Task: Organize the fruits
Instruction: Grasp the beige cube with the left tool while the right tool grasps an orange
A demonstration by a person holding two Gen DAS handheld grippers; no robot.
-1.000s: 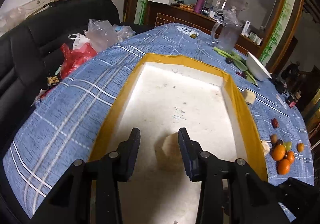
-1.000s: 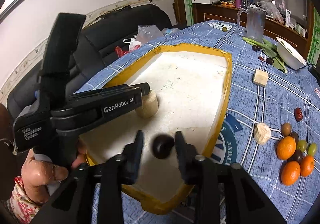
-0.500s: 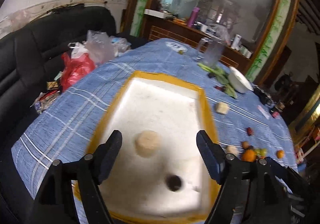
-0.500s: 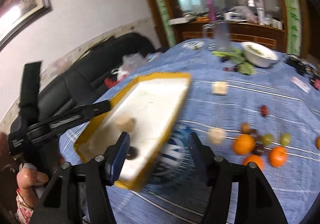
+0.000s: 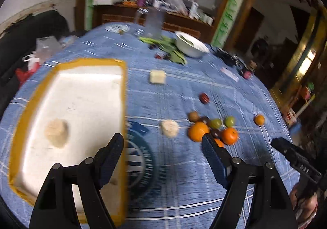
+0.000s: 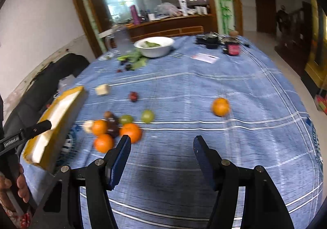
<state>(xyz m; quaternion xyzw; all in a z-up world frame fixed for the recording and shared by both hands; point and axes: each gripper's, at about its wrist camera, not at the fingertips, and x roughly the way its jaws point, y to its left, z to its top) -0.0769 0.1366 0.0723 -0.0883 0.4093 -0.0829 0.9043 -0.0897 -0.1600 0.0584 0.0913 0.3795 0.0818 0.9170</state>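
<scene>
While both grippers [image 5: 162,143] [image 6: 161,146] hung open, empty | risk: crowded oranges [image 6: 130,132] could roll if nudged.

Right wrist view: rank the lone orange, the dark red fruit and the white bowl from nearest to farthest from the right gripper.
Measured from the right gripper:
1. The lone orange, on the cloth ahead and to the right.
2. The dark red fruit, farther up the table, left of centre.
3. The white bowl, at the far end of the table beside the leafy greens.
</scene>
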